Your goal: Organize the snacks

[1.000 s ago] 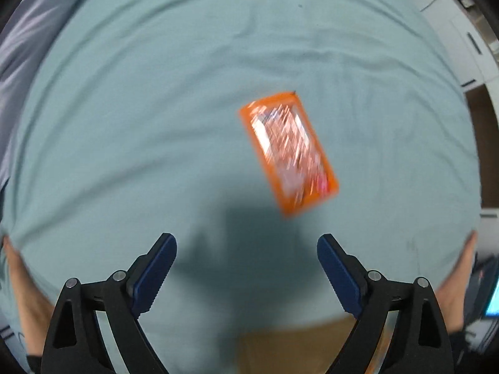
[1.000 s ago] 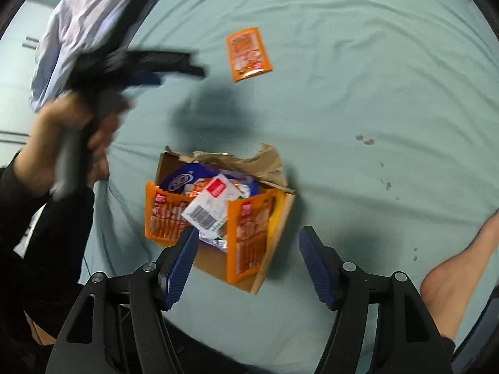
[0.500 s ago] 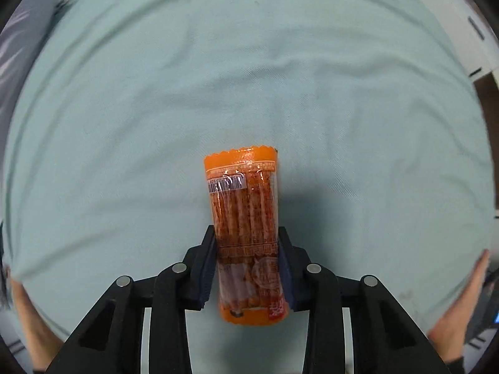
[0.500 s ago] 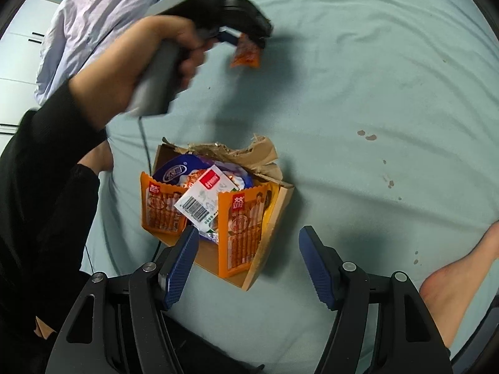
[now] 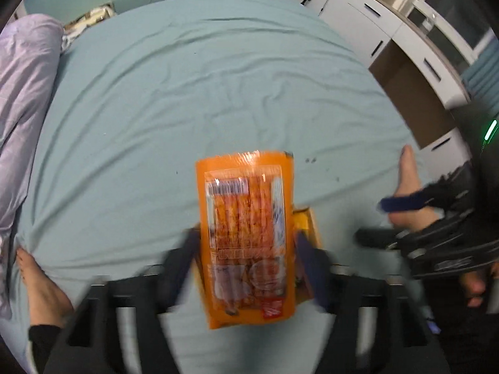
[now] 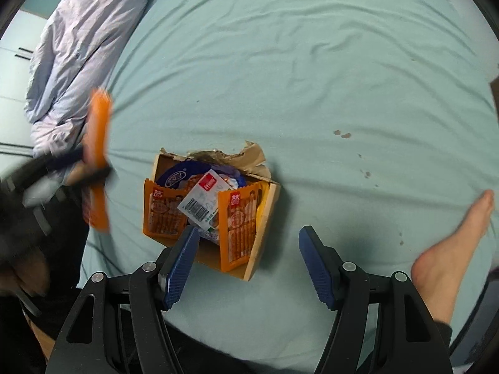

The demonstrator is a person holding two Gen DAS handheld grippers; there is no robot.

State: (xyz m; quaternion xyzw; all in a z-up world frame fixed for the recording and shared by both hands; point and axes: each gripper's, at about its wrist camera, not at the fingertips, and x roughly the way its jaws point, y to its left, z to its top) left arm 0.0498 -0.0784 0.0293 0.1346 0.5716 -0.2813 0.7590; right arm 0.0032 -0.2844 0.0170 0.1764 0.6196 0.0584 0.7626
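Left wrist view: the left tool [image 5: 246,249] is clenching an orange snack packet [image 5: 246,233], holding it above the bed [image 5: 218,78].

Right wrist view: the right tool [image 6: 249,265] is hanging released beside the snack-filled cardboard box [image 6: 265,215].

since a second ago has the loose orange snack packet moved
Yes. In the right wrist view the orange snack packet has left the bedsheet beyond the cardboard box; it is now lifted in the left gripper, left of the box.

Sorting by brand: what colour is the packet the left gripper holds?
Orange packet, clearest in the left wrist view.
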